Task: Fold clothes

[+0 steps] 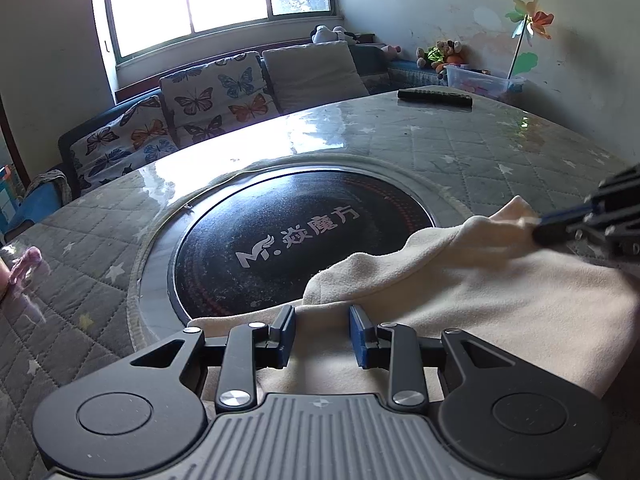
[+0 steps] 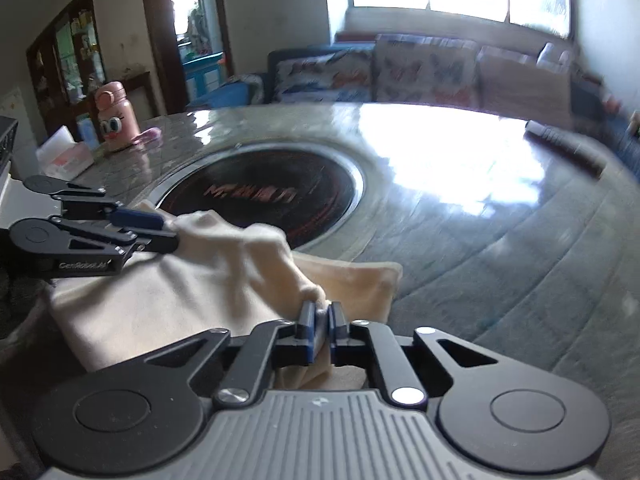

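A: Right wrist view: the right gripper [image 2: 320, 312] has its jaws pinched tight on a bunched fold of the cream cloth [image 2: 160, 300], which lies at the near edge of the table [image 2: 500, 240].

B: And the left gripper [image 1: 322, 318]?

A: Its blue pads [image 1: 357, 328] stand a narrow gap apart with the cloth's edge lying between and under them. I cannot tell whether they press it. In the right wrist view that gripper sits at the cloth's far left corner.

B: How does the cloth lie?

A: Mostly flat on the near side, with a raised ridge running between the two grippers. Its far edge overlaps the rim of the black round hob [image 1: 280, 248] set in the table's middle.

B: Anything else on the table?

A: A remote [image 1: 435, 98] at the far right, and a pink bottle [image 2: 116, 118] at the far left.
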{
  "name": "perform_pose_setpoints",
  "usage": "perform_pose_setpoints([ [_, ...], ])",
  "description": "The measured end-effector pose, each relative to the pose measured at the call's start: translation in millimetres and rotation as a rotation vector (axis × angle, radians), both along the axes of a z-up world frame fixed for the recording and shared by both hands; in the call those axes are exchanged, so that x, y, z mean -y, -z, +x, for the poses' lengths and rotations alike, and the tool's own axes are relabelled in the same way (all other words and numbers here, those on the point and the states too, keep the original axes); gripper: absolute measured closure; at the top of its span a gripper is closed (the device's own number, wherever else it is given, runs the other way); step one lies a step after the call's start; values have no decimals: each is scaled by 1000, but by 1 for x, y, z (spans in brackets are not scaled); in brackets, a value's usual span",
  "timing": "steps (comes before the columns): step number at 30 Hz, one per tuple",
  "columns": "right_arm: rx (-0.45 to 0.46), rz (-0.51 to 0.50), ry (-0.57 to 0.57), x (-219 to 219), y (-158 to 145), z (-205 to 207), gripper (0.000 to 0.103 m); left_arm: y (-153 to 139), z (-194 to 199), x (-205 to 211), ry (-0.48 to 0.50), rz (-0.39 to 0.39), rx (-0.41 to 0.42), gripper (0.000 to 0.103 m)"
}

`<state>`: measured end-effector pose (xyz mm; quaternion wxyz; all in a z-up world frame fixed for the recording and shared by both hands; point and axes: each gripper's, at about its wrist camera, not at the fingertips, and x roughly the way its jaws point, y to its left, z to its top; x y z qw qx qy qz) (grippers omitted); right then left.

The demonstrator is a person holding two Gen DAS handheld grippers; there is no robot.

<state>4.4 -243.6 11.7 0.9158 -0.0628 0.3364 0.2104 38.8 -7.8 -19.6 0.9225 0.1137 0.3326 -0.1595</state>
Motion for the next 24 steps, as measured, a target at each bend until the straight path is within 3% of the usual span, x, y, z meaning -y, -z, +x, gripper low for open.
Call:
perform_pose_setpoints([
  [2, 44, -31, 32, -1, -7, -5, 98, 1, 0, 0, -3, -3, 1, 70],
  [6, -4, -53, 50, 1, 8, 0, 98, 2, 0, 0, -8, -8, 4, 70],
  [11, -10, 8, 72, 5, -4, 5, 94, 1, -1, 1, -13, -8, 5, 70],
  [17, -6, 34, -42, -19, -20, 14, 93, 1, -1, 2, -18, -9, 5, 69],
  [24, -82, -46, -90, -50, 4, 45, 95, 2, 1, 1, -22, -13, 5, 66],
])
